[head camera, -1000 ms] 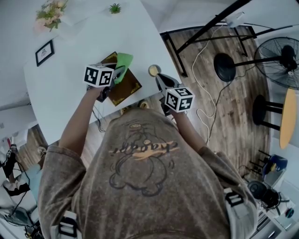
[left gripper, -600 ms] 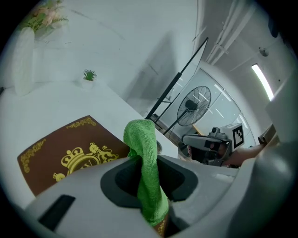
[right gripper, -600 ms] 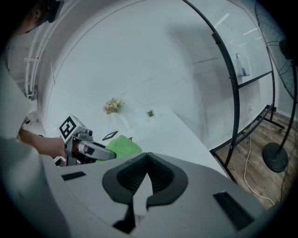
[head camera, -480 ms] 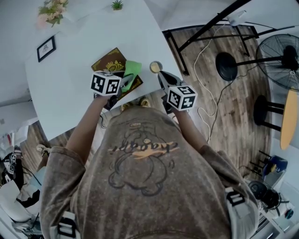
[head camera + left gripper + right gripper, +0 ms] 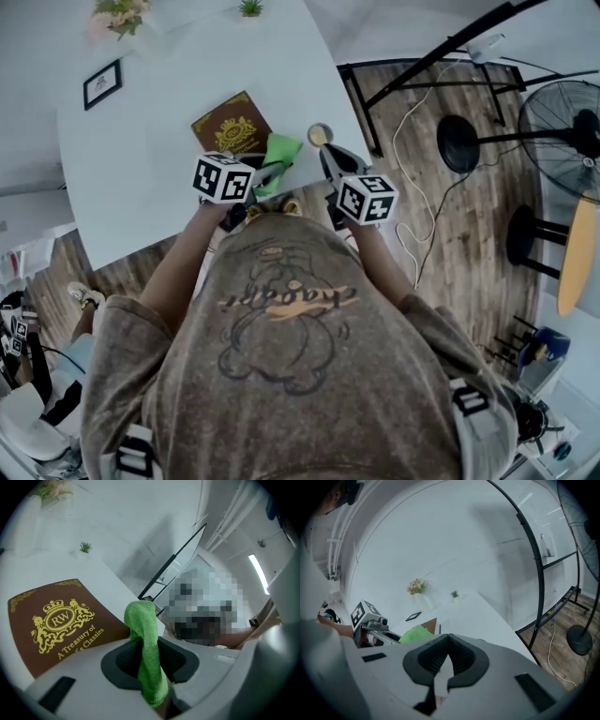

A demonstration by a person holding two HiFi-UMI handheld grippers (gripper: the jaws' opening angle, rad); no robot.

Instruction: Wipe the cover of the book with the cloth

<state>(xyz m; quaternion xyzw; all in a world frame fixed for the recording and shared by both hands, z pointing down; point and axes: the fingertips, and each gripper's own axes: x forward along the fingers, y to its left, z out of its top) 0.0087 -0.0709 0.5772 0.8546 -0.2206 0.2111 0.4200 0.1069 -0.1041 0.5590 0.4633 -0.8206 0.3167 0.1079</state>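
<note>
Over the table (image 5: 141,178) in the head view, the left gripper (image 5: 270,172) had dragged the cloth (image 5: 281,150) down off the book (image 5: 230,127), ending at the book's 4 o'clock corner. Left gripper view: jaws were clamped on the cloth, with the cover bare at 9 o'clock. Right gripper view: the right gripper (image 5: 443,667) was pinched together and empty. Looked like one wipe stroke was done, probably more to go.

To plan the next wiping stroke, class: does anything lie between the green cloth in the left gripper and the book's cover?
Nothing visible does. The left gripper is shut on the cloth, right beside the book, whose cover lies bare. A small round thing sits farther right, off that path.
</note>
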